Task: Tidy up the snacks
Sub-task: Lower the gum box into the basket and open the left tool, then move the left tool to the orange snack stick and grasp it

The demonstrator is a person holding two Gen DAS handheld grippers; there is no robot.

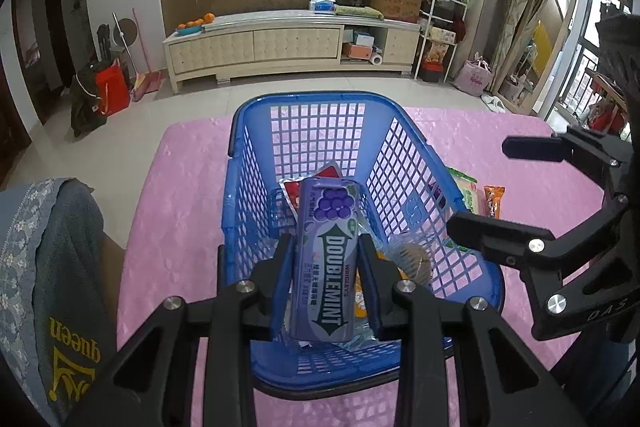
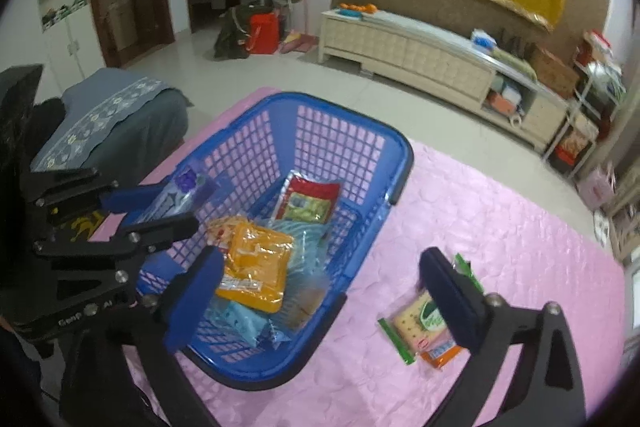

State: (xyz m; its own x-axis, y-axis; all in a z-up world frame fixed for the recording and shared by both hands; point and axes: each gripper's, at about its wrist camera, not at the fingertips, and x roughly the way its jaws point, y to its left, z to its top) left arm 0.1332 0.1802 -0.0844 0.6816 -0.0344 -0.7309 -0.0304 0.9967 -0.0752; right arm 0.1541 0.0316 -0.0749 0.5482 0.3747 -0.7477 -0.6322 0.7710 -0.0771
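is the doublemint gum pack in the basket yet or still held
Still held. The left gripper has its jaws closed on the Doublemint pack, holding it above the blue basket, not resting among the snacks inside.

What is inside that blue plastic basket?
The blue plastic basket holds a yellow-orange snack packet, a red and green packet, light blue wrapped packs and a brownish round snack. Whatever lies beneath them is covered.

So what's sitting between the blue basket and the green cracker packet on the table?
Nothing: in the right wrist view only bare pink tablecloth lies between the blue basket and the green cracker packet.
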